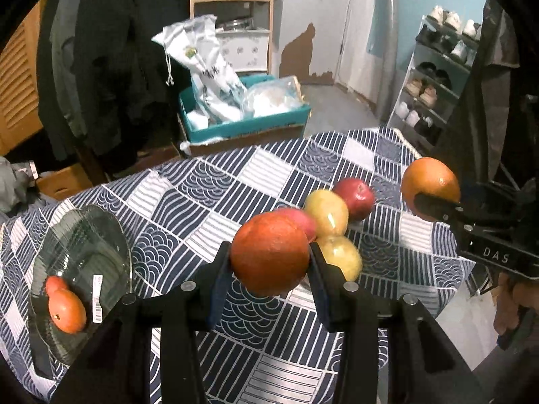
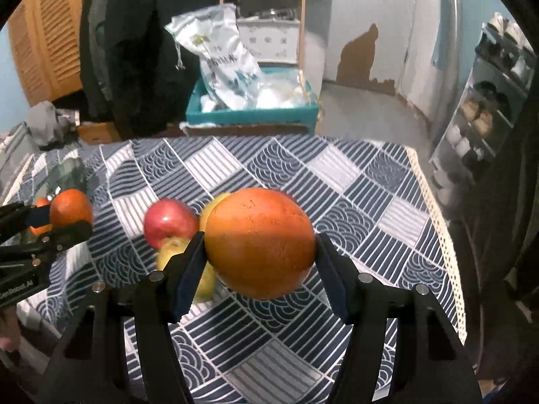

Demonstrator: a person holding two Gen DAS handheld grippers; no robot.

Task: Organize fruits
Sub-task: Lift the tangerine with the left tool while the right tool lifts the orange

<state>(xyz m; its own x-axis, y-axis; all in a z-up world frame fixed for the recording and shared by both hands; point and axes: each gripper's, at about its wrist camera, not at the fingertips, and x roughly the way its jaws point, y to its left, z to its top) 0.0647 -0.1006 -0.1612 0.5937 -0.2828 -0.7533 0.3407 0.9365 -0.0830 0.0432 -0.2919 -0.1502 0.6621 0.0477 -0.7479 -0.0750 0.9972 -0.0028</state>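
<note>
Blue-and-white patterned cloth [image 1: 215, 202] covers the bench, and beyond its far edge a teal box [image 1: 249, 124] holds white bags, with a wooden shelf behind it and a shoe rack [image 1: 434, 84] off to the right. A dark coat hangs at the left.

Near the middle of the bench lies a cluster of four apples, touching or nearly so: two red ones (the far red apple [image 1: 353, 198] shows plainly, the nearer is mostly hidden) and two yellow ones, with the upper yellow apple [image 1: 326, 212] above its twin. This cluster sits directly behind the left claw's load and between the two claws.

A glass plate [image 1: 84, 242] rests at the bench's left side, carrying two oranges [image 1: 67, 309] and a barcode sticker.

Four oranges show in all: two on the plate, two held in the air. The left claw [image 1: 269, 259] is clamped on a reddish orange [image 1: 269, 256], raised above the cloth, fingers pressing either side. The right claw [image 2: 261, 245] grips a larger orange [image 2: 261, 239] the same way, lifted over the bench's right half, well apart from the plate. A hand [image 1: 508, 306] holds the right tool from below.
</note>
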